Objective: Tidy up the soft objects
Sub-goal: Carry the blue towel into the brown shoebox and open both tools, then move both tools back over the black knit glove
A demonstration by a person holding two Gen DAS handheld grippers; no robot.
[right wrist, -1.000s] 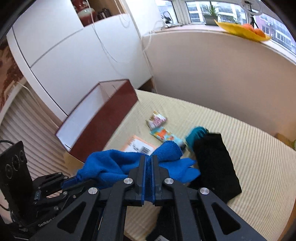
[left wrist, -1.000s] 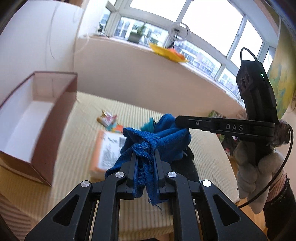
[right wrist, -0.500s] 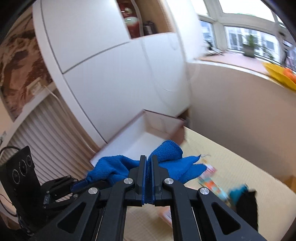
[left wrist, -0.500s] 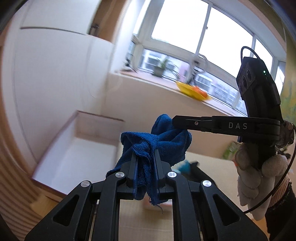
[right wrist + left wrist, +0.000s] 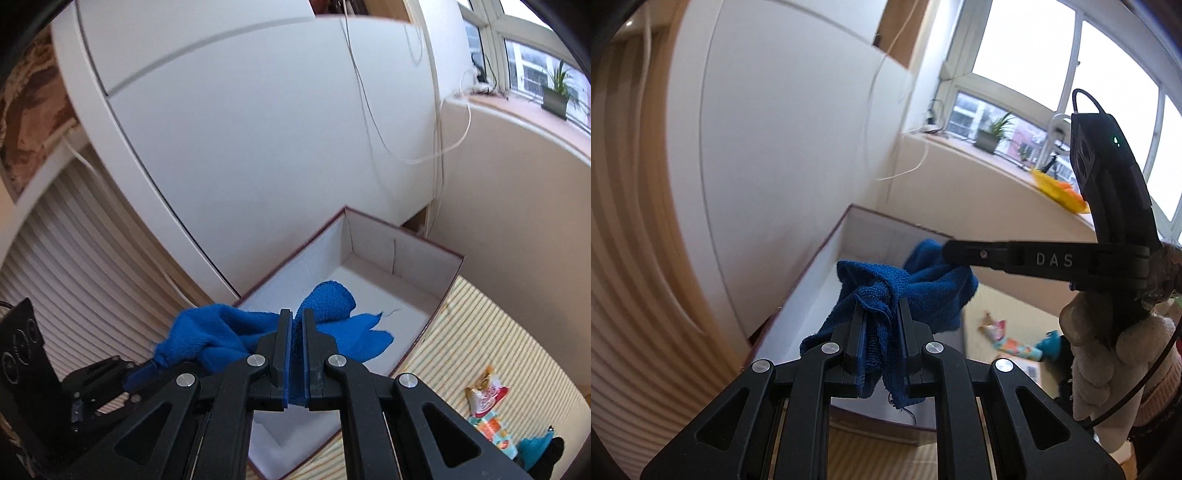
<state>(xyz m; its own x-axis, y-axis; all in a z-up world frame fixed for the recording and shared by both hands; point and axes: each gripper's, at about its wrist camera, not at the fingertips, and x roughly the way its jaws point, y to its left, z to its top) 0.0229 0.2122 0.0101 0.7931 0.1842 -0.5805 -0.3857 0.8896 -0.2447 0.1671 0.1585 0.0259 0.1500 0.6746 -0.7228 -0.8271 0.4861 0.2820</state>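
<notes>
Both hands are carrying the blue towel (image 5: 908,291) between them, and it is hanging right over the open box (image 5: 373,254). The left hand-held gripper (image 5: 879,325) is clamped tight on one bunched end; the right hand-held gripper (image 5: 293,325) is pinched together on the other, cloth squeezed thin between its pads. So this looks like the delivery step: towel airborne above the white box floor, not yet resting on it.

Next move, by my reading, is lowering both ends together until the cloth is settling inside the walls, then parting both pairs of fingers; releasing one side early could leave the towel draped over the rim.

Hard to read: the box's near edge is hiding behind both grippers, so how deep the towel is hanging is unclear. On the striped surface (image 5: 491,325), a snack packet (image 5: 485,395) and a teal cloth (image 5: 535,446) are small, blurred and partly cut off.
</notes>
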